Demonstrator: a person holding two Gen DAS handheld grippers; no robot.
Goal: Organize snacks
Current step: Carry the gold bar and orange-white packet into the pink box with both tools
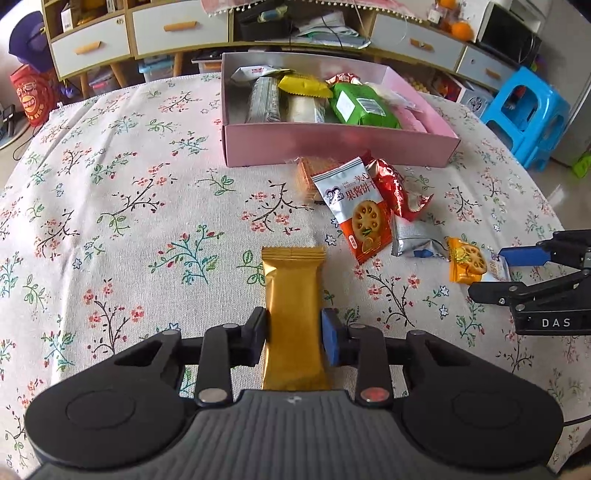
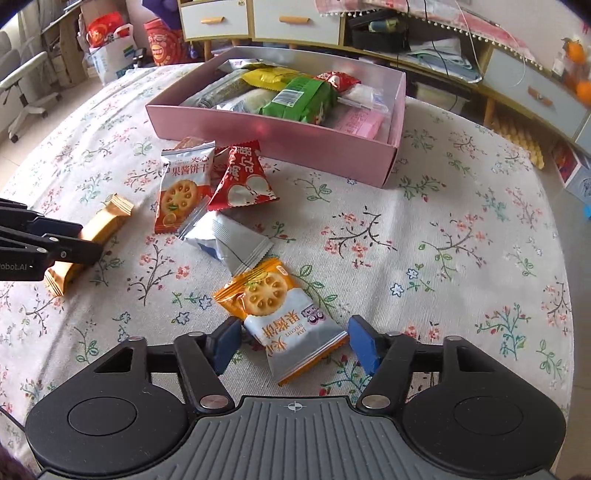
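My left gripper [image 1: 293, 338] is shut on a gold snack bar [image 1: 293, 295], gripping its middle just above the tablecloth; it also shows in the right wrist view [image 2: 99, 229]. My right gripper [image 2: 295, 341] is open, its fingers on either side of an orange-and-silver jam biscuit packet [image 2: 280, 317] lying on the table; the packet also shows in the left wrist view [image 1: 467, 260]. The pink box [image 1: 332, 142] [image 2: 258, 131] at the back holds several snacks. Loose packets lie before it: an orange biscuit packet [image 1: 360, 210], a red packet [image 1: 393, 186], a silver packet [image 1: 415, 238].
A wafer pack [image 1: 308, 175] lies against the box front. The floral tablecloth [image 1: 129, 221] covers a round table. Behind are drawers [image 1: 177, 27], a cluttered shelf and a blue stool [image 1: 528, 110]; in the right view an office chair [image 2: 22, 92].
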